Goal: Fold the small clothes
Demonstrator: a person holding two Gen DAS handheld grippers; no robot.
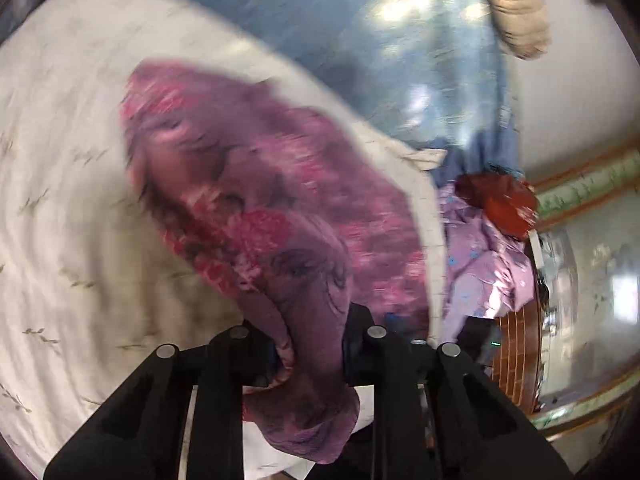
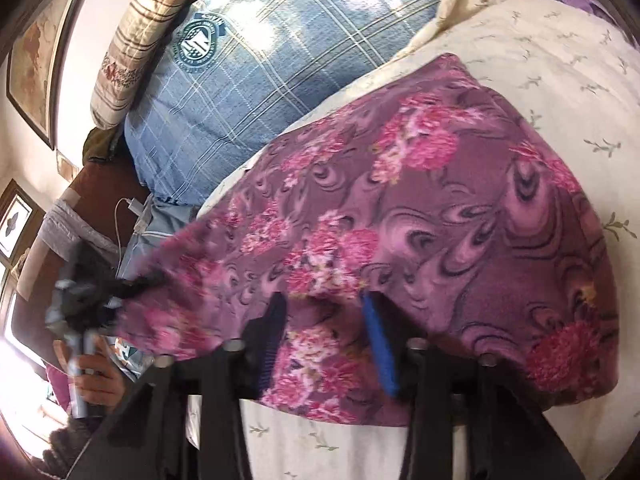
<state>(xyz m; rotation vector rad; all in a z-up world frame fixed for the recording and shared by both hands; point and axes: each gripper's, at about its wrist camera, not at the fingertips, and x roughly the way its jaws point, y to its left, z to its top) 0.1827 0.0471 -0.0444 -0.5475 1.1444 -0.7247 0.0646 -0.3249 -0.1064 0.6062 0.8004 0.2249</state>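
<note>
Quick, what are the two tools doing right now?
Left tool: shut on the purple flowery cloth.
Right tool: shut on the same cloth's near edge.

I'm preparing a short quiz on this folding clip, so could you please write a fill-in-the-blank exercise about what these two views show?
1. The purple floral garment lies on a ____ sheet printed with small sprigs.
2. Behind the garment sits a plaid pillow coloured ____.
3. The right gripper has one black pad and one ____ pad.
4. The left gripper has ____ cloth bunched between its fingers.

Missing words: white; blue; blue; purple
</note>
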